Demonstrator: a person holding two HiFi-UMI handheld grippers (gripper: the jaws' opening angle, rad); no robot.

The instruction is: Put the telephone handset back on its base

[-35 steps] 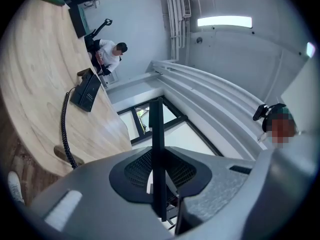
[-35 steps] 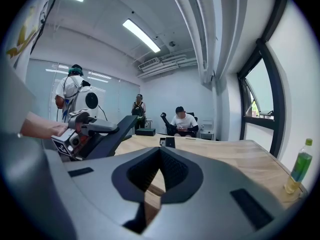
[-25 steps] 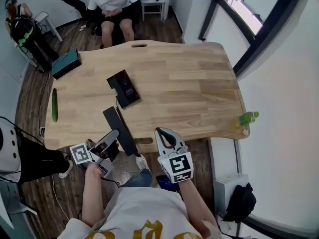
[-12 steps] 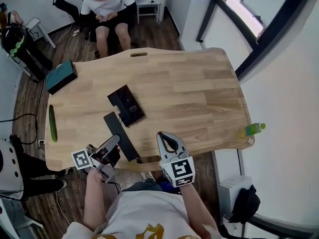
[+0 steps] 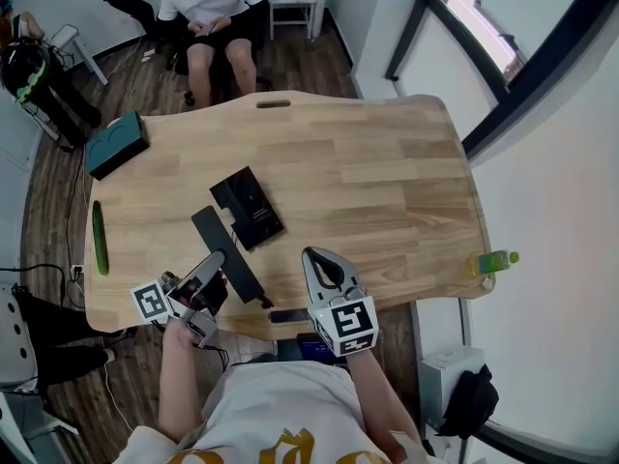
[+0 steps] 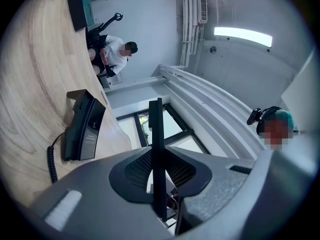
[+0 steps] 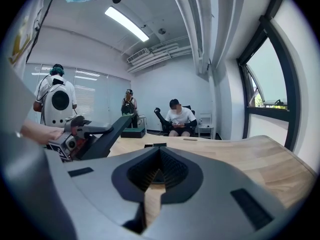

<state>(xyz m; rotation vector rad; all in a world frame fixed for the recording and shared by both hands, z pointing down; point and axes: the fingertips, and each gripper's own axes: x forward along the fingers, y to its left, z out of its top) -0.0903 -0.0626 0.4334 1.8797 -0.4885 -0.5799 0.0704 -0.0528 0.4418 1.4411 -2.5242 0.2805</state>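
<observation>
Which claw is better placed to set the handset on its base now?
Left. The left claw is shut on the handset, whose far end appears close beside the base. The right claw is empty, nearer the table edge.

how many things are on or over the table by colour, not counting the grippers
black: 2 (telephone base, telephone handset)
green: 2 (cucumber, bottle)
teal: 1 (box)
total: 5
</observation>
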